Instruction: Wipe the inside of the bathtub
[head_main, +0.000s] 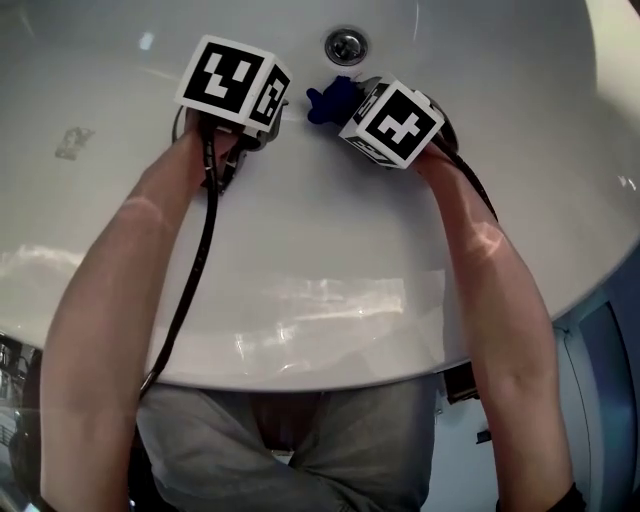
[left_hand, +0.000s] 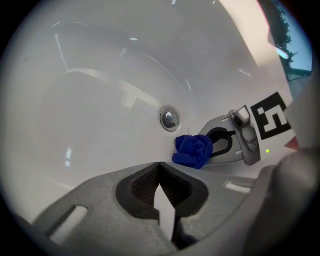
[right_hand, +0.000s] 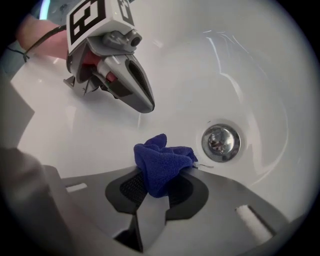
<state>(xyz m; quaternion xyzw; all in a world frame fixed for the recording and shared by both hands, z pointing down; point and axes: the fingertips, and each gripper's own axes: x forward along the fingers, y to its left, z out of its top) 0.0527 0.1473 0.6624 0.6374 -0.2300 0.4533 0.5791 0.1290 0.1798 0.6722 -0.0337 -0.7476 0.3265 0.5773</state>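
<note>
A small blue cloth (right_hand: 162, 162) is bunched between the jaws of my right gripper (right_hand: 155, 187), which is shut on it. It hovers over the white bathtub floor (head_main: 330, 220), just left of the chrome drain (right_hand: 221, 142). In the head view the blue cloth (head_main: 328, 100) pokes out below the drain (head_main: 346, 45). My left gripper (left_hand: 159, 172) is shut with nothing in it, its jaws meeting at the tips. It sits left of the cloth (left_hand: 193, 150) and the right gripper (left_hand: 227, 142).
The tub's curved near rim (head_main: 300, 375) runs across the lower head view, with the person's legs below it. A black cable (head_main: 195, 270) trails down from the left gripper (head_main: 262, 128). The far wall of the tub (left_hand: 125, 65) curves up behind the drain (left_hand: 169, 119).
</note>
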